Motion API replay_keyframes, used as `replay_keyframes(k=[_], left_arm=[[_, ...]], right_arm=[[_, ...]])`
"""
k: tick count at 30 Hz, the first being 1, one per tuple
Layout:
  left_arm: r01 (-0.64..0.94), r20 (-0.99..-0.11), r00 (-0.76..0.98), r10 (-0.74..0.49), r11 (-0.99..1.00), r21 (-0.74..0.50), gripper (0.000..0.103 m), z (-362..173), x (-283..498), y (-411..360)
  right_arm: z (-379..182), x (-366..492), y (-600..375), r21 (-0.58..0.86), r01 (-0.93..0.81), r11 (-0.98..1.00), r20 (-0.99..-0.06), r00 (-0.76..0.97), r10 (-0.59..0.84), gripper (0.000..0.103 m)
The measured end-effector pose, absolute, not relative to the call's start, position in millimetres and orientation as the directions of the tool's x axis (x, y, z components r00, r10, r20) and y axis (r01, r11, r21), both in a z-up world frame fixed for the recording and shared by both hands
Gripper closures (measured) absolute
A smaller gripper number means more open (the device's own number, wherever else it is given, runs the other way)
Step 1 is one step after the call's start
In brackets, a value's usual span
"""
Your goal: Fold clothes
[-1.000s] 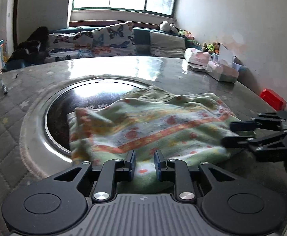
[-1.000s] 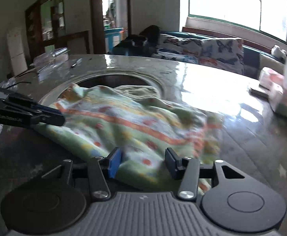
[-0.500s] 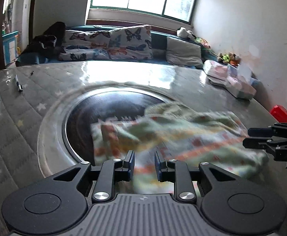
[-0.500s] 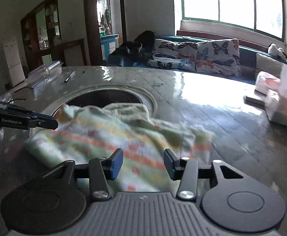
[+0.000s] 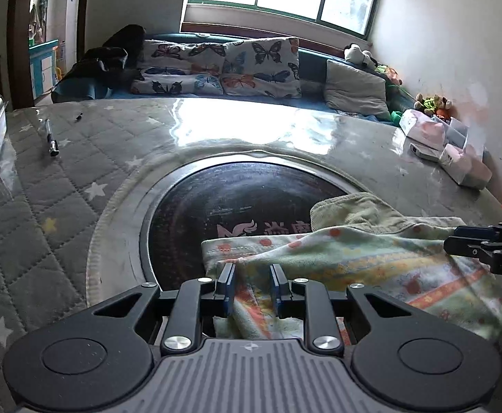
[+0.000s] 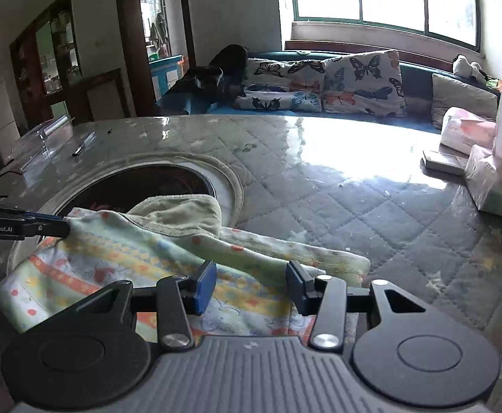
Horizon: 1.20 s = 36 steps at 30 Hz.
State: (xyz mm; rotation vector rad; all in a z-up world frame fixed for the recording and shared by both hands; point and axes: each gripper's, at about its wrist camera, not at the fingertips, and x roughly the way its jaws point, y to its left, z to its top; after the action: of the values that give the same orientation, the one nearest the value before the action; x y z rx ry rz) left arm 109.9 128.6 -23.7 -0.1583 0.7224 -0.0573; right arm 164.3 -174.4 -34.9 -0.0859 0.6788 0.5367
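- Left wrist view: the left tongs (image 5: pixel 251 285) stand narrowly parted, and a fold of the patterned garment (image 5: pixel 371 261) runs up between the blue pads (image 5: pixel 226 287). Cloth fills the gap, though whether the pads truly pinch it I cannot tell.
- A second ago the garment lay spread across the middle of this view; now it sits bunched low and to the right, half over the dark round plate (image 5: pixel 237 203) set into the counter (image 5: pixel 78 158). The whole bundle has been dragged sideways along the counter.
- At the right edge the right tongs (image 5: pixel 471 244) reach in over the far side of the cloth.
- A pen (image 5: pixel 52 137) lies well apart, far left.
- Right wrist view: the right tongs (image 6: pixel 251 284) are about half open, wider than the left pair. Their pads (image 6: pixel 205 287) straddle the near edge of the garment (image 6: pixel 120 258) without clearly pressing it; the cloth lies loose between them.
- The left tongs (image 6: pixel 44 225) show at the left, tips touching the garment's far corner.
- An olive inner layer (image 6: pixel 178 215) is doubled over on top, so a fold already shows, and the cloth reads sharp now, not smeared as it was half a second ago.
- My read: the piece has been repositioned and partly folded; the next fold or a smoothing pass is the likely call, with boxes (image 6: pixel 491 172) well clear on the right.
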Motion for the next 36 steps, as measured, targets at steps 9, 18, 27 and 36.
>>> replay_keyframes(k=[9,18,27,36], left_arm=[[0.071,-0.627,0.76,-0.172,0.981,-0.183,0.062,-10.6,78.1,108.3],[0.149,-0.608,0.773,-0.182,0.983,-0.104,0.056,-13.3,37.1,83.7],[0.125,-0.6,0.788,-0.137,0.99,-0.062,0.054,-20.2,28.4,86.4],[0.081,-0.613,0.778,-0.139,0.989,-0.121,0.047,-19.6,25.8,99.1]], right_arm=[[-21.4,117.3,-142.1,0.076,-0.641,0.764,-0.595,0.585,0.55,0.034],[-35.8,74.9,-105.5,-0.074,-0.718,0.692,-0.617,0.578,0.534,0.026],[-30.5,69.1,-124.5,-0.067,-0.673,0.737,-0.592,0.621,0.513,0.015],[-34.5,77.8,-150.6,0.051,-0.616,0.786,-0.59,0.616,0.521,0.003]])
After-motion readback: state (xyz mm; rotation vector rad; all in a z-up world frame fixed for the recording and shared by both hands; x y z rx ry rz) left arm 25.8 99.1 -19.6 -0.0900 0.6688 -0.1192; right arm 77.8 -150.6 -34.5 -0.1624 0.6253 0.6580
